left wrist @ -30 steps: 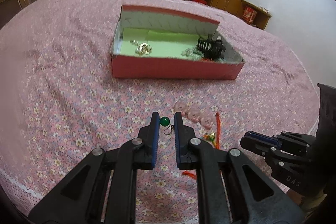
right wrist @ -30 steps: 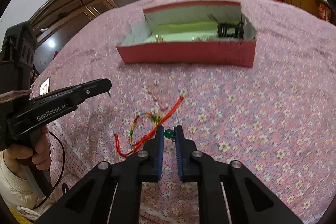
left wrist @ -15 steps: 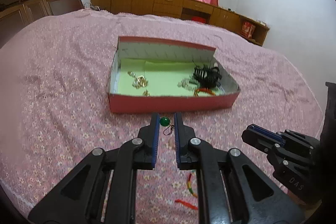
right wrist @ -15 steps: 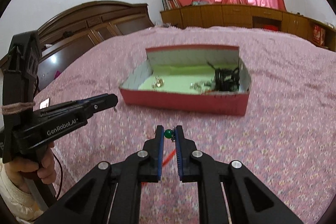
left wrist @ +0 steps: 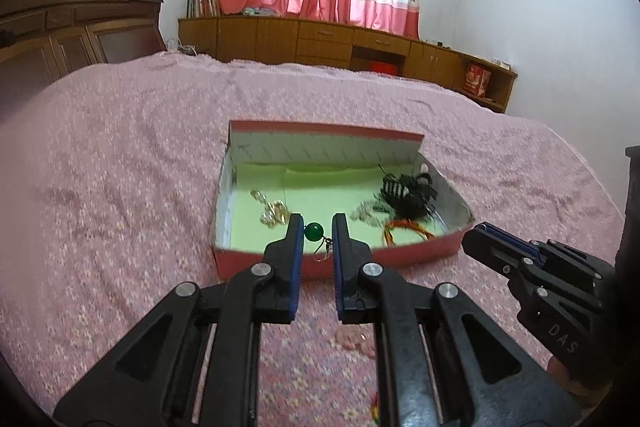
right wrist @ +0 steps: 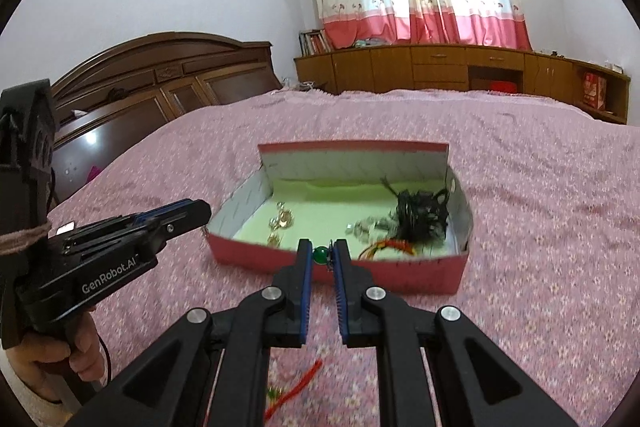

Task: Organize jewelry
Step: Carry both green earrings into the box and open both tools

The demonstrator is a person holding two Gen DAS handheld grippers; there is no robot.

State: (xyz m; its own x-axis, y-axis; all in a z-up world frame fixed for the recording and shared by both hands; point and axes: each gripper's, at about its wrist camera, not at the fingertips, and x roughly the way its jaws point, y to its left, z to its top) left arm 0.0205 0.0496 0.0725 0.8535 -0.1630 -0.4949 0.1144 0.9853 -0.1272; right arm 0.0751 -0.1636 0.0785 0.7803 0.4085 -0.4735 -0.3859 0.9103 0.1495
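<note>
A red box (left wrist: pixel 400 259) with a pale green lining lies open on the pink floral bedspread, also in the right wrist view (right wrist: pixel 380 273). It holds gold pieces (left wrist: pixel 274 213), a black tangled piece (left wrist: pixel 406 193) and a red-orange cord (left wrist: pixel 404 229). My left gripper (left wrist: pixel 316 231) is shut on a green bead earring (left wrist: pixel 313 231), held above the box's front edge. My right gripper (right wrist: pixel 320 254) is shut on another green bead earring (right wrist: pixel 320 254) above the box's front wall. Each gripper shows from the side in the other's view.
A red cord bracelet (right wrist: pixel 296 387) and a pale pink beaded piece (left wrist: pixel 352 339) lie on the bedspread (left wrist: pixel 120 207) close to me. A wooden headboard (right wrist: pixel 160 75) is at the left, low cabinets (right wrist: pixel 440 67) at the far wall.
Both grippers have lifted off the bedspread and moved forward to the box's front edge, each carrying its green bead earring. The cord and pink beads stayed behind.
</note>
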